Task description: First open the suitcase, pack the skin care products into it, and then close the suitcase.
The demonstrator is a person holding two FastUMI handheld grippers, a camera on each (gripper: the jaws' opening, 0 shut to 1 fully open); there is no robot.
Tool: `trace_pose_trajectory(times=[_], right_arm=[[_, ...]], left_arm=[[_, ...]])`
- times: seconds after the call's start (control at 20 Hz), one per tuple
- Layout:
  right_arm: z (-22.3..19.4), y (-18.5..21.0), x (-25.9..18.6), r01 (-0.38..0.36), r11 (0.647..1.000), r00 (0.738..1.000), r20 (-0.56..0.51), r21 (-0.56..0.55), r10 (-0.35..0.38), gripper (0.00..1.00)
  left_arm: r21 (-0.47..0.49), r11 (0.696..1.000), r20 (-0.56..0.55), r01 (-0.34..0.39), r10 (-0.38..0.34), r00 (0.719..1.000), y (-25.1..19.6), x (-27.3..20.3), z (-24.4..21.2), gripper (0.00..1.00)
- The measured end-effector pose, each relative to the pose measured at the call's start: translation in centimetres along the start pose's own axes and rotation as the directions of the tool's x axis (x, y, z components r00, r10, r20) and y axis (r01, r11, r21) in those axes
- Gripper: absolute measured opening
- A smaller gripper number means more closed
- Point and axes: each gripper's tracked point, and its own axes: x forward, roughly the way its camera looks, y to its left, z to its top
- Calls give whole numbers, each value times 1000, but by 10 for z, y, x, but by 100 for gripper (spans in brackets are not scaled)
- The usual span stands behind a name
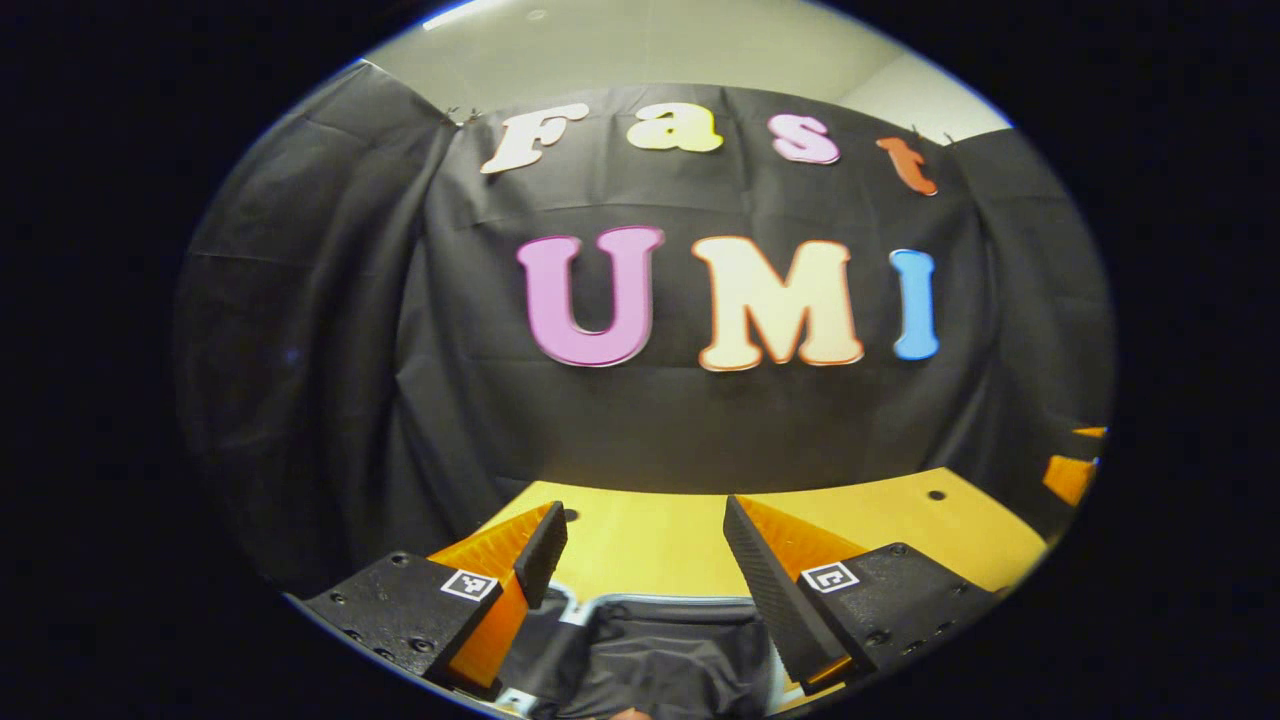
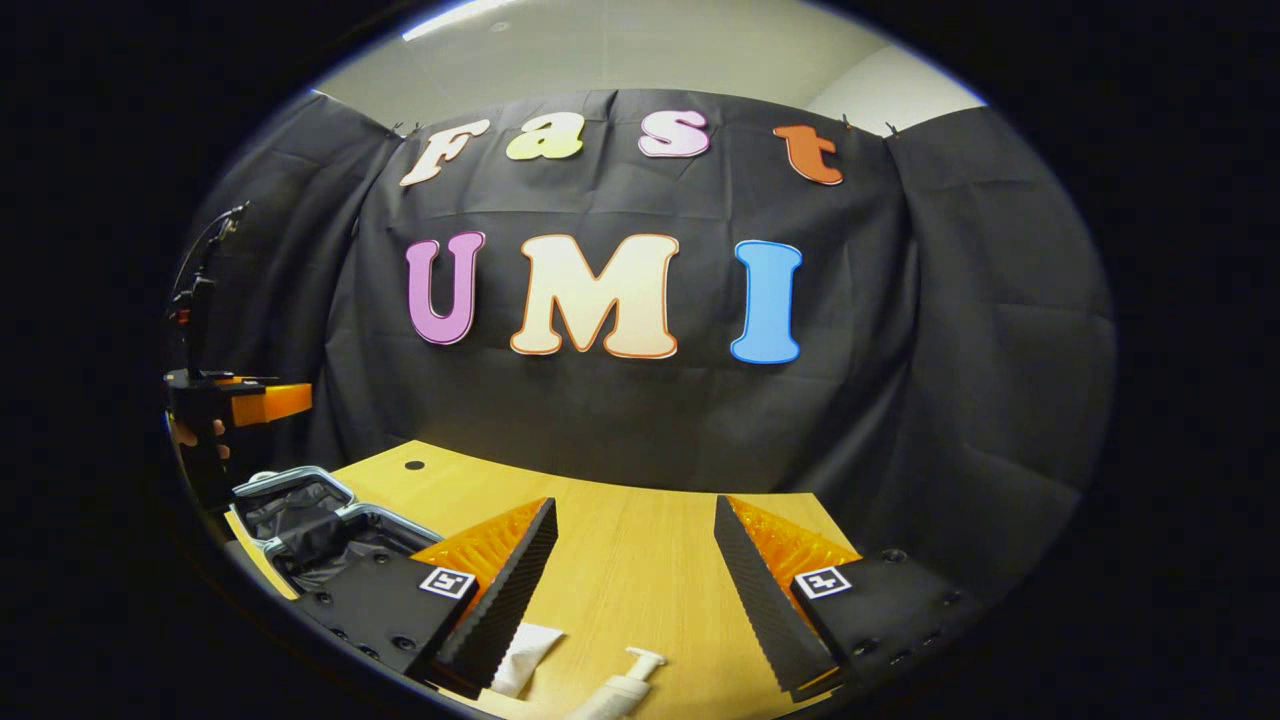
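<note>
The suitcase [image 2: 300,520] lies open at the left of the wooden table [image 2: 620,540] in the right gripper view, both dark-lined halves facing up. In the left gripper view its lined inside [image 1: 650,650] sits right below my left gripper [image 1: 645,545], which is open and holds nothing. My right gripper [image 2: 635,540] is open over the table, nothing between its fingers. Below it lie a white pump bottle [image 2: 620,690] and a white tube [image 2: 525,655]. The left gripper [image 2: 240,400], held by a hand, hangs above the suitcase in the right gripper view.
The black cloth wall [image 2: 640,400] closes off the back and sides of the table. Bare wood lies between the suitcase and the far edge [image 1: 700,540]. The right gripper's body [image 1: 1072,470] shows at the right edge of the left gripper view.
</note>
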Motion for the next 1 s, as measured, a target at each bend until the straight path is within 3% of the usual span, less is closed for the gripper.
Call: trace_pose_trajectory(times=[0.15,0.45,0.7,1.0], right_arm=[[-12,-23,-10,0,1000,1000,-23,12,0,100],[-23,-61,-24,30,999,999,-41,22,-29,100],[-31,-87,-38,69,997,996,-52,16,-68,100],[-43,-106,-51,108,994,991,-79,4,-107,100]], left_arm=[[-12,992,-85,128,-129,988,-86,-7,-30,94],[-62,963,-273,263,-270,923,-174,-26,-106,95],[-138,947,-408,289,-320,855,-214,-30,-167,94],[-212,932,-558,292,-361,747,-251,-33,-242,97]])
